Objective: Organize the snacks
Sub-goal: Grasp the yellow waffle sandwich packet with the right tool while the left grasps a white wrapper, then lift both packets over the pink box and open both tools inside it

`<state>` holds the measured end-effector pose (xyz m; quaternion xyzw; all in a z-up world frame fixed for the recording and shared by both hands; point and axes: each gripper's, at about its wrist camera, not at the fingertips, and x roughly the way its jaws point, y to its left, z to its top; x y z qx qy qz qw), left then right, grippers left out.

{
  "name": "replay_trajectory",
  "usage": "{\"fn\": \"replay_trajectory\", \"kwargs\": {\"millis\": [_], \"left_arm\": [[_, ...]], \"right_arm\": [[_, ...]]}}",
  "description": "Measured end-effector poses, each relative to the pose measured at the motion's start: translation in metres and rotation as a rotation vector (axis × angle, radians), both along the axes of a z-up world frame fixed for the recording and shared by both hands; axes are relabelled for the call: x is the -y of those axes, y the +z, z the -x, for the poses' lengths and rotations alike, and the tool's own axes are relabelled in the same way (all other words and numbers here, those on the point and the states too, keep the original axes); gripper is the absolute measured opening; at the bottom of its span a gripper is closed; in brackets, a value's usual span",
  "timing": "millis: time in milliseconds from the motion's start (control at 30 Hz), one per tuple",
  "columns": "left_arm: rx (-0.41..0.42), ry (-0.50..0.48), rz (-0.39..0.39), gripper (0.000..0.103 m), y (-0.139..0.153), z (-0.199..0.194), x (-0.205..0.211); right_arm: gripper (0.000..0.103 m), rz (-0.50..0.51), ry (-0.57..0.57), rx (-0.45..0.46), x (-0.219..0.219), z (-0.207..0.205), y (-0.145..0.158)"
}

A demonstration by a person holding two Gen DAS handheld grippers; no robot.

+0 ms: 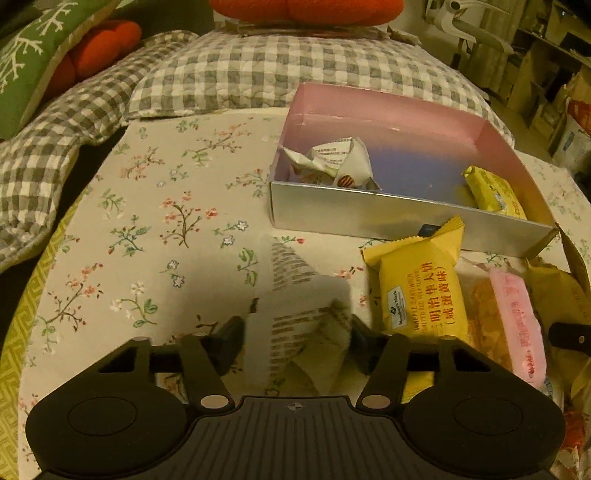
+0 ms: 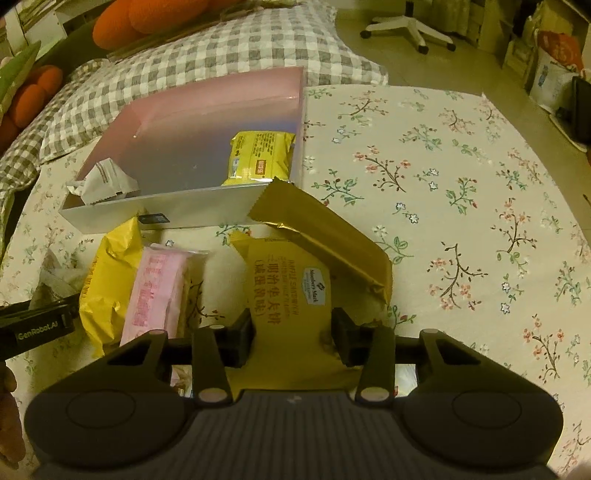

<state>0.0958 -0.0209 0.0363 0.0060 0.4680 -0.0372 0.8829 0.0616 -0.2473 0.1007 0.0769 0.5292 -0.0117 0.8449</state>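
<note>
Floral-cloth surface (image 2: 461,192), dim yellow light. One open box (image 1: 369,218) with pink inner walls sits toward the far edge of the surface, against a grey checked cushion (image 1: 251,70).

Count inside the box: two items. One crumpled white packet (image 1: 332,162) in its left corner, one yellow packet (image 2: 260,155) at its right wall.

Count outside the box, along its near wall: two yellow waffle-sandwich packets, one pink-wrapped snack (image 2: 159,291), one gold wrapper (image 2: 325,236), one white printed packet (image 1: 303,306).

Left claw (image 1: 297,339): fingers on either side of the white printed packet, pads pressing its sides, so it is clenched on that packet. The packet is motion-blurred.

Right claw (image 2: 293,334): clamped on one yellow waffle-sandwich packet (image 2: 291,291), with the wrapper pinched in at both pads. The gold wrapper lies over that packet's far right corner and reaches to the box's near right corner.

The left wrist view alone shows the white printed packet clearly and the label of the second yellow waffle-sandwich packet (image 1: 421,291), just right of the left claw. The right wrist view alone shows the gold wrapper whole, the bare right half of the surface, a chair base (image 2: 410,26) on the floor beyond, and the left claw's side arm at the frame's left edge.
</note>
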Motion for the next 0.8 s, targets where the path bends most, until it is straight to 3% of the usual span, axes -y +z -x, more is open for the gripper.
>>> {"fn": "replay_trajectory", "kwargs": {"millis": [467,800], "left_arm": [[0.021,-0.008,-0.037,0.044,0.005,0.004,0.001],[0.145,-0.022,-0.109,0.044,0.034,0.014,0.001]], "right_arm": [[0.035,-0.041,0.004,0.036,0.003,0.007,0.009],[0.035,-0.103,0.012,0.126,0.003,0.013,0.03]]}}
